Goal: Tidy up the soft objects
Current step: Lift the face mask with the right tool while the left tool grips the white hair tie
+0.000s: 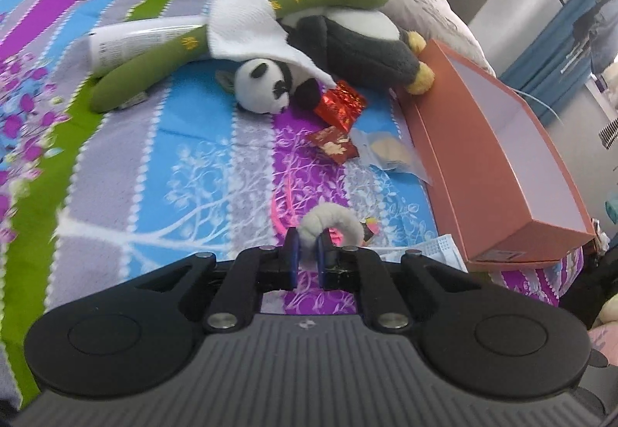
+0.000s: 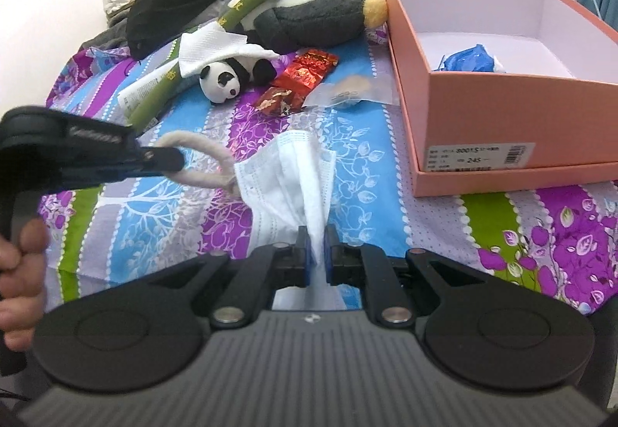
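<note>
My right gripper [image 2: 316,247] has its fingers pinched on the white pleated face mask [image 2: 287,176], which hangs just over the flowery striped bed sheet [image 2: 521,233]. My left gripper [image 1: 307,253] has its fingers squeezed shut on a fuzzy cream loop of cord [image 1: 332,224] right next to the mask. I think both should go in the open pink cardboard box [image 2: 502,118] nearby. The cord and mask touch, so they could tangle and pull loose. The mask is floppy and may catch on the box wall.
</note>
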Available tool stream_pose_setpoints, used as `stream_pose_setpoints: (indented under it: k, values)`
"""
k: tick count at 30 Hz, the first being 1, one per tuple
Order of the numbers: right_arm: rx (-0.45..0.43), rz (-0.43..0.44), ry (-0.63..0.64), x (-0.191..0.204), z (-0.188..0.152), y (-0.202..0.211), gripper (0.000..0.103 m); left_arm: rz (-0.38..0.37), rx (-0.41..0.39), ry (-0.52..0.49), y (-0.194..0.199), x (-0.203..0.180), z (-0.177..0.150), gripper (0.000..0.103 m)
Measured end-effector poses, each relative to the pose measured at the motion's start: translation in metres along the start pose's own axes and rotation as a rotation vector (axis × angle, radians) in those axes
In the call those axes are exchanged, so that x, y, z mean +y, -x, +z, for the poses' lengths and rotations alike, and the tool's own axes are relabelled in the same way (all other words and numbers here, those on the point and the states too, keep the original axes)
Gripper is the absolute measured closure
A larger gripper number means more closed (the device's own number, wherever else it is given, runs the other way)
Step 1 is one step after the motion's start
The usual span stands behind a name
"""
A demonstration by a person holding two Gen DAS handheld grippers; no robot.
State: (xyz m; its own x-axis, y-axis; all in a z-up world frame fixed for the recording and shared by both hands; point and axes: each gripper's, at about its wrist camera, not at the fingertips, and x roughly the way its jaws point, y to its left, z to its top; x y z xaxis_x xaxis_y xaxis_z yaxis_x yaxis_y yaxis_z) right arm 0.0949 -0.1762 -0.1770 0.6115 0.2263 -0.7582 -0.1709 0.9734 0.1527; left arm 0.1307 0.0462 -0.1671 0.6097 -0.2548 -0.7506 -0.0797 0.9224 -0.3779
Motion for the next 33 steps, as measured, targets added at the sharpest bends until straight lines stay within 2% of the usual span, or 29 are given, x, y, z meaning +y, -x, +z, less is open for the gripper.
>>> stream_pose_setpoints:
  k: [7,13,19,26,33]
  values:
    - [-0.022,0.003,0.005,0.001,-0.002,0.007,0.093,-0.024,-0.045,0.045,0.032,0.011,-0.014,0.092]
    - [-0.081,0.015,0.017,0.005,0.008,0.023,0.093,0.000,-0.053,0.092,0.050,0.029,-0.027,0.092]
    - [-0.065,0.027,0.042,0.008,0.008,0.024,0.093,0.002,-0.092,0.129,0.070,0.042,-0.028,0.092]
    - [-0.002,0.137,0.158,0.038,-0.003,0.020,0.093,-0.052,-0.125,0.118,0.080,0.032,-0.018,0.092]
    - [0.072,0.248,0.169,0.053,-0.012,0.009,0.093,-0.116,-0.132,0.107,0.079,0.019,-0.012,0.093]
